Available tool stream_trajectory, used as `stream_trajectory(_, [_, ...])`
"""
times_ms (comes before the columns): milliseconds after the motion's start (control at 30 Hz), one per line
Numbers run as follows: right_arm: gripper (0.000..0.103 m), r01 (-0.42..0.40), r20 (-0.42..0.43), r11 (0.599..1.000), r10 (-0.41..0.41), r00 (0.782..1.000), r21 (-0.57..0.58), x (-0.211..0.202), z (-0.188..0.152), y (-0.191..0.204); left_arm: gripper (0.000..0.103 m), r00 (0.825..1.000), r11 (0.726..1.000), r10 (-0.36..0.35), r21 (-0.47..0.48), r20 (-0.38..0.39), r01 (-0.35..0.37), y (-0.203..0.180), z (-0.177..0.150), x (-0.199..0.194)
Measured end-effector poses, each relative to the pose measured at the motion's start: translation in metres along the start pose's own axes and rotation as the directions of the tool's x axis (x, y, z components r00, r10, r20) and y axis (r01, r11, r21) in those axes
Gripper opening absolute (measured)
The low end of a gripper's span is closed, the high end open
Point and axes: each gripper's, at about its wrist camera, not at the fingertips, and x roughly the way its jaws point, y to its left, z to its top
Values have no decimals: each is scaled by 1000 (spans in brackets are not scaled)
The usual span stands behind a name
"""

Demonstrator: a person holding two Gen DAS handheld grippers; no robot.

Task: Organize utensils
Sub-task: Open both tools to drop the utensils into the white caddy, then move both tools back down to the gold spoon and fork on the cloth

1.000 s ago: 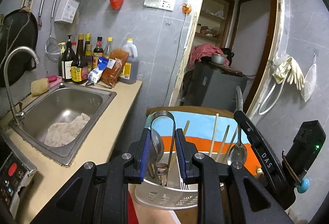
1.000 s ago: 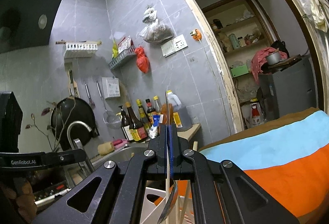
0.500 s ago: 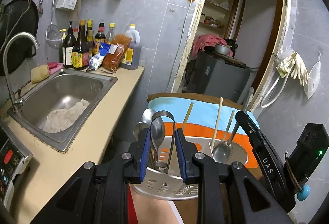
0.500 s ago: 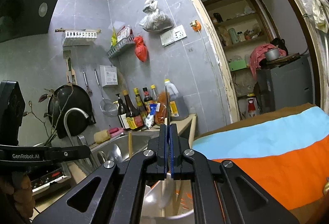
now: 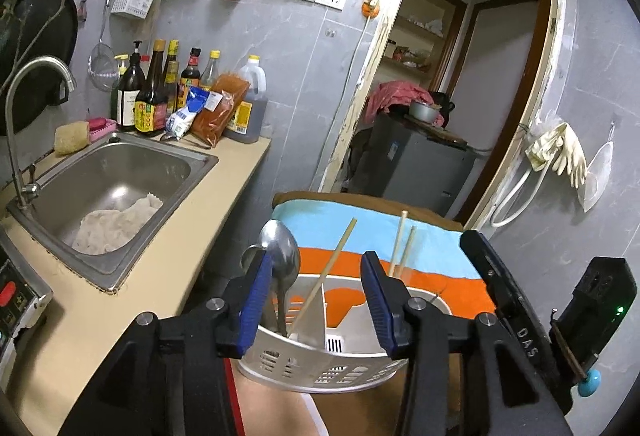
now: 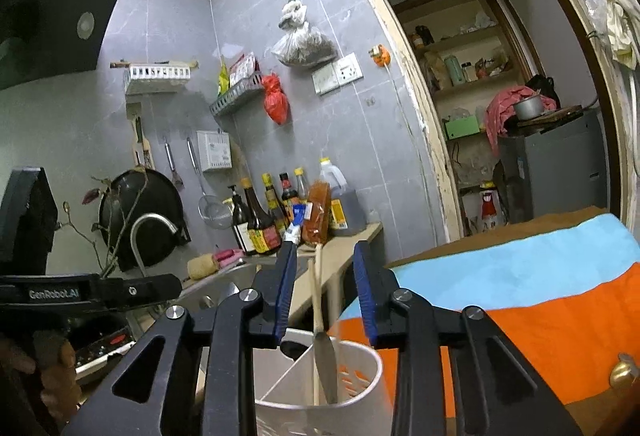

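A white divided utensil holder (image 5: 320, 360) (image 6: 352, 392) sits just below both grippers. In the left wrist view my left gripper (image 5: 316, 300) has its jaws opening, with nothing pressed between the pads. A metal spoon (image 5: 280, 256) stands bowl-up in the holder, leaning beside the left pad. Wooden chopsticks (image 5: 400, 240) stand in the other compartments. My right gripper (image 6: 325, 292) is also opening. A metal spoon (image 6: 326, 364) stands loose between its pads, bowl down in the holder, with neither pad touching it.
A steel sink (image 5: 116, 192) with a cloth in it and a tap (image 5: 24, 108) lie left, on a beige counter (image 5: 168, 256). Sauce bottles (image 5: 160, 92) line the wall. A blue and orange cloth (image 5: 420, 248) lies behind the holder. An open doorway (image 5: 460, 96) is beyond it.
Both grippers have gone from shut to open. The metal loop held between the left pads is gone from view. The right gripper's spoon now stands free in the holder.
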Motion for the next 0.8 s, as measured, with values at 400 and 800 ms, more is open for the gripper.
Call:
stream_trajectory(400, [81, 98, 80, 995, -95, 992, -32, -52, 47, -8, 94, 993, 1000, -3, 16, 119, 1, -35, 8, -23])
stream_trajectory(800, [101, 298, 156, 952, -285, 946, -72, -127, 105, -40, 103, 985, 990, -62, 136, 160, 41, -117, 3, -15])
